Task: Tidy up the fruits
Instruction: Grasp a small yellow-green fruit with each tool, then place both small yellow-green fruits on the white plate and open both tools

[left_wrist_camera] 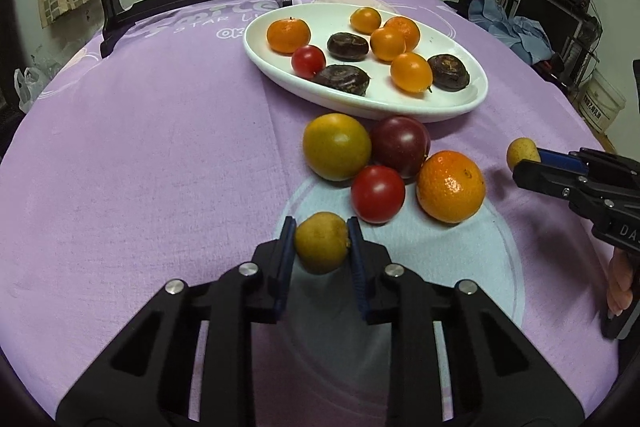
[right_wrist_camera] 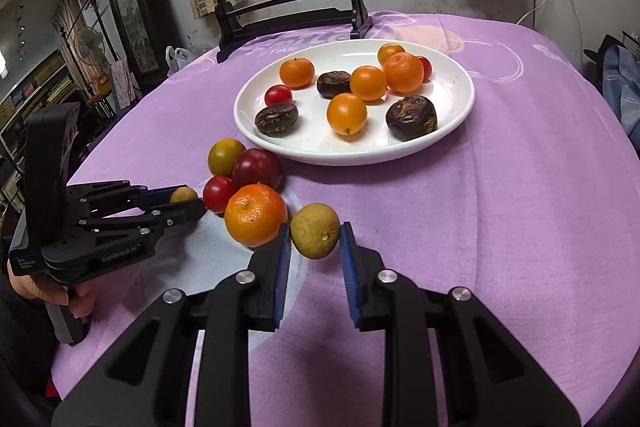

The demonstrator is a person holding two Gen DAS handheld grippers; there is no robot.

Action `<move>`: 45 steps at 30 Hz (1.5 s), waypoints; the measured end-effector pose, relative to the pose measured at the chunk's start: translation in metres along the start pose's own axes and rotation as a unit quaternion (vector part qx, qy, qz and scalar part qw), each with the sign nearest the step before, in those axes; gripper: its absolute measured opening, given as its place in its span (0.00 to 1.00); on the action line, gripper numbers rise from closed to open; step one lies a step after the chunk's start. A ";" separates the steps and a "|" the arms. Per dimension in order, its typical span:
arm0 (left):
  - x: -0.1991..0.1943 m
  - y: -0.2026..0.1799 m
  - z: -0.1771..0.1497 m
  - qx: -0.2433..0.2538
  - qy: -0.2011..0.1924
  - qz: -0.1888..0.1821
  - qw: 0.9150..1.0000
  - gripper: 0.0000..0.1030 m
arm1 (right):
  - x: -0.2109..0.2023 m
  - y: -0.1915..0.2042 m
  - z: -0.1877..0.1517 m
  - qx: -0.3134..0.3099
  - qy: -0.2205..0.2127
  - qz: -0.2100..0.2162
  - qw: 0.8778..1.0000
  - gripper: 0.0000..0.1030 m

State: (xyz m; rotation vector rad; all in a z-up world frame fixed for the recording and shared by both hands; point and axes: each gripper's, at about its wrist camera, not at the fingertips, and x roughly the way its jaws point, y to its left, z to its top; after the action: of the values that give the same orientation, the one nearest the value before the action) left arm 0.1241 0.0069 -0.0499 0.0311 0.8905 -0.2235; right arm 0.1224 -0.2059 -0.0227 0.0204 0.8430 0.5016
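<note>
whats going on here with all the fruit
A person is sorting fruit with two handheld grippers. The left gripper is shut on a small yellowish fruit, and the right gripper is shut on another one. Four bigger fruits sit on the purple cloth beside the white plate of small fruits.

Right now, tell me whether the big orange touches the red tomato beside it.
Apart. The left wrist view shows a strip of cloth between the orange and the tomato.
</note>
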 end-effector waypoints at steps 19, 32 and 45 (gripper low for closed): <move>-0.056 -0.025 0.043 0.008 -0.037 -0.031 0.999 0.25 | -0.035 -0.003 0.024 0.034 -0.079 -0.001 0.996 0.24; -0.013 -0.027 0.126 -0.026 -0.049 -0.010 0.998 0.25 | 0.002 -0.008 0.089 -0.007 -0.073 -0.037 0.997 0.24; 0.059 -0.025 0.153 -0.060 -0.019 0.051 0.997 0.55 | 0.069 -0.043 0.113 0.068 -0.037 -0.080 0.994 0.27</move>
State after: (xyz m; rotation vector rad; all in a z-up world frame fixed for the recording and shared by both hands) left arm 0.2724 -0.0464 0.0021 -0.0389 0.8598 -0.0742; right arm 0.2600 -0.1941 -0.0044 0.0950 0.7977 0.2897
